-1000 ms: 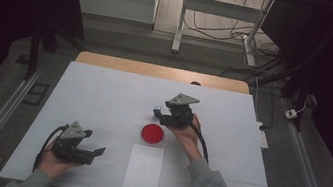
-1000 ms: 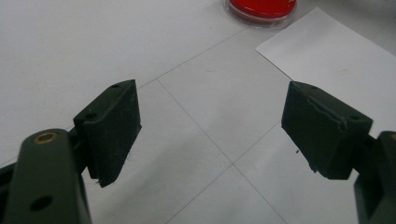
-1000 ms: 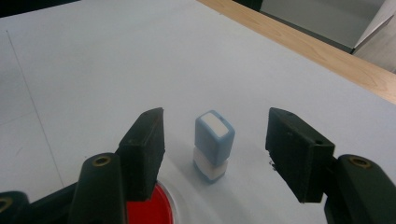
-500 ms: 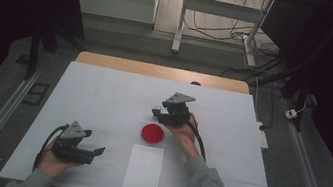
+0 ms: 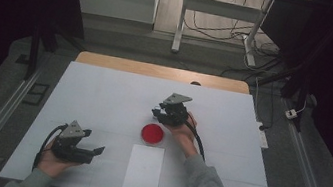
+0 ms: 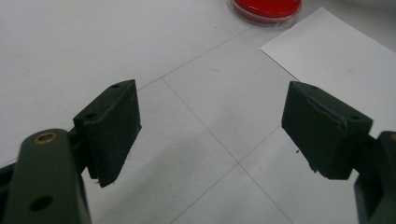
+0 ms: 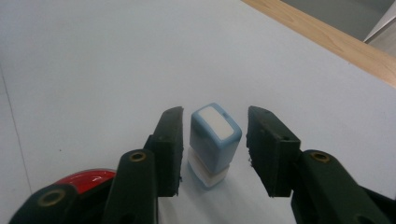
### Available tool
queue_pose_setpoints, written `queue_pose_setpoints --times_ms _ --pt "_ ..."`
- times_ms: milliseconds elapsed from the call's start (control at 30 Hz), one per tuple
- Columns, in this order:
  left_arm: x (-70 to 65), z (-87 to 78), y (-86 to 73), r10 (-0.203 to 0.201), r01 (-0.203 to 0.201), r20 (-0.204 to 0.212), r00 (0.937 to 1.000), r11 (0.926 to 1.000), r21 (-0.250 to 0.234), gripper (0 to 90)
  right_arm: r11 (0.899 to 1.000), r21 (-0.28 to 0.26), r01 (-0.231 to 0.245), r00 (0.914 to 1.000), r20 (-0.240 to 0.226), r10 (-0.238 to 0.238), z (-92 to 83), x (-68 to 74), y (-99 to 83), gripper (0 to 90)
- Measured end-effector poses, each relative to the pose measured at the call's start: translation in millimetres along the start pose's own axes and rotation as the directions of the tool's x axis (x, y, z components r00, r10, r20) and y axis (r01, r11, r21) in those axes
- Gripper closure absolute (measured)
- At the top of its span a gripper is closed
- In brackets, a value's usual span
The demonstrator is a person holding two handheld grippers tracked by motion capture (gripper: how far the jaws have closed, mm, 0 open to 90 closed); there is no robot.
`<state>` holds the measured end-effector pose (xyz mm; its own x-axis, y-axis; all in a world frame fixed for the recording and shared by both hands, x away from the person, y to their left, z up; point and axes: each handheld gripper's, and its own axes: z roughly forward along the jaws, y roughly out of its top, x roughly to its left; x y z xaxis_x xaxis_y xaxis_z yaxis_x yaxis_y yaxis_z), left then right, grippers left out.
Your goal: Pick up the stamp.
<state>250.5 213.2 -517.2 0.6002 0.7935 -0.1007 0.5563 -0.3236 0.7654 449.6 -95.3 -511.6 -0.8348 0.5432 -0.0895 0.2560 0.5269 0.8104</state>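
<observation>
Standing upright, long axis vertical, the blue stamp (image 7: pixel 214 140) sits between the right claw (image 7: pixel 214 150), narrowing, untouched.

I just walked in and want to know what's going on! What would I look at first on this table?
First, the bright red round dish in the middle of the white table, just above a white sheet of paper. Next, in the right gripper view, a little blue and white stamp stands between the jaws of the right gripper, which have just been closing but aren't touching it yet.
</observation>
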Motion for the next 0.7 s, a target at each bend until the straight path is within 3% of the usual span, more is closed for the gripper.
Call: queue_pose_setpoints --times_ms 200,400,700 --pt "0.4 -0.2 -0.1 -0.001 0.001 0.001 1.0 1.0 -0.002 19.7 0.999 0.002 0.046 0.9989 -0.004 -0.046 1.6 1.9 0.0 71.4" --pt "0.8 -0.7 -0.5 -0.002 0.002 -0.004 1.0 1.0 -0.001 19.7 0.995 0.003 0.098 0.9952 0.002 -0.098 1.0 5.8 1.3 75.3" --pt "0.8 0.2 -0.2 -0.005 0.005 -0.004 1.0 1.0 0.003 19.8 0.997 -0.026 0.071 0.9975 0.011 -0.07 -8.2 1.9 1.4 75.5"
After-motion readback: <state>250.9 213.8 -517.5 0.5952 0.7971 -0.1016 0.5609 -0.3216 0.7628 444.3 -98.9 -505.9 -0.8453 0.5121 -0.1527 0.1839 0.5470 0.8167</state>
